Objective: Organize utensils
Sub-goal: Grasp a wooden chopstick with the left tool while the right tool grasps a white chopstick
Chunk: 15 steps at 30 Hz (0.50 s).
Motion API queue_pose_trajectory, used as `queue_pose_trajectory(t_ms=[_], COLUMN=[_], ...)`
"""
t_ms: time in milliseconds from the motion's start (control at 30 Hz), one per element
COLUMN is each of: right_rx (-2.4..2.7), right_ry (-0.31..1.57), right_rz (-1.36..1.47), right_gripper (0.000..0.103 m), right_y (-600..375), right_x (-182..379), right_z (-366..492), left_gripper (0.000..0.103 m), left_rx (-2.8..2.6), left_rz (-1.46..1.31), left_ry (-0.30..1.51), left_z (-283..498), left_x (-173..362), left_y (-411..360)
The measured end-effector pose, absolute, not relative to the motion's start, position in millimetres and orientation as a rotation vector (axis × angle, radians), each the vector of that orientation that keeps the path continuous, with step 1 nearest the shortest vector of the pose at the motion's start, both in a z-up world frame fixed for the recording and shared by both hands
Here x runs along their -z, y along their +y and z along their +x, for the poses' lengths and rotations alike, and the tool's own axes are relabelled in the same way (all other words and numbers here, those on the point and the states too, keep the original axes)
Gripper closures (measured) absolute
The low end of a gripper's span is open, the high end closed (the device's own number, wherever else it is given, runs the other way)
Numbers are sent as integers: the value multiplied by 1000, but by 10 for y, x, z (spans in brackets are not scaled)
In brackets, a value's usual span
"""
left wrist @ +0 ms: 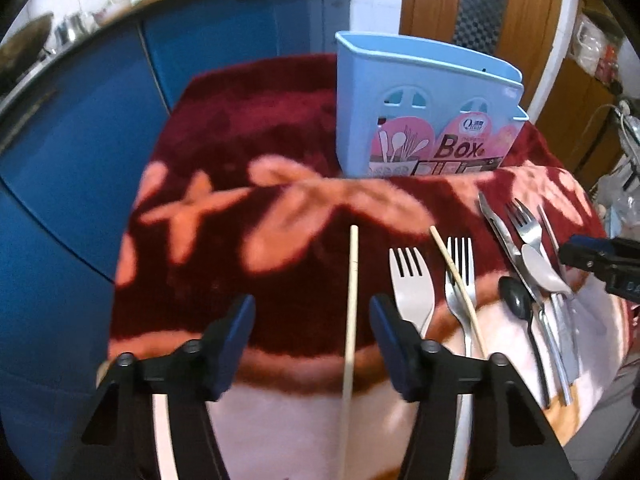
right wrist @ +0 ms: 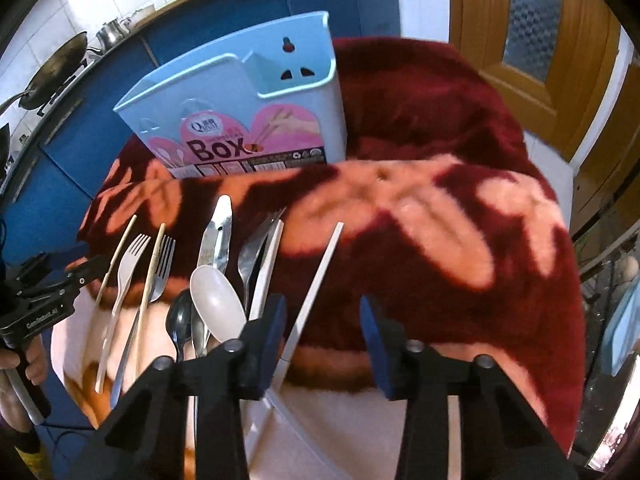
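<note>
A light blue utensil box (left wrist: 424, 120) stands upright at the back of a red floral blanket; it also shows in the right wrist view (right wrist: 248, 120). My left gripper (left wrist: 312, 340) is open, its fingers either side of a wooden chopstick (left wrist: 351, 304), above it. To the right lie a white plastic fork (left wrist: 412, 288), a metal fork (left wrist: 460, 276) crossed by a second chopstick (left wrist: 456, 280), then knives, spoons and a fork (left wrist: 528, 276). My right gripper (right wrist: 323, 336) is open over a white chopstick (right wrist: 316, 284), with a white spoon (right wrist: 216, 300) to its left.
Blue cabinets (left wrist: 100, 128) run along the left and back, with a wok (right wrist: 56, 72) and kettle on the counter. A wooden door (right wrist: 528, 40) is at the back right. The blanket (right wrist: 460, 240) drops off at the right edge.
</note>
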State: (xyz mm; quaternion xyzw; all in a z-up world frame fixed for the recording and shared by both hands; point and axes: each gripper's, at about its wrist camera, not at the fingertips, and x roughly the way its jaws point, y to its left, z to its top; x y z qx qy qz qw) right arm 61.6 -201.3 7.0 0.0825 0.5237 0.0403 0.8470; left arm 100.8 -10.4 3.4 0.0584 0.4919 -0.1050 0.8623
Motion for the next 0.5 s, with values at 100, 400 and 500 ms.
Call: queue_pose_trajectory(t_ms=[100,400,500], right_rx=[-83,-92,-93], right_ry=[1132,1201,1218], right_rz=[190,200,209], right_gripper=[72,84,90], right_y=[-2046,-2109,-2144], right_x=[-51,-63,-59], right_z=[691,875,975], left_gripper=[62,82,91], left_rx=[246,301,302], left_rz=[64,34,51], left_ry=[1097,1206,1229], left_z=[1127,1372,1476], left_x=[23,111,104], left_y=[-76,-105,-165])
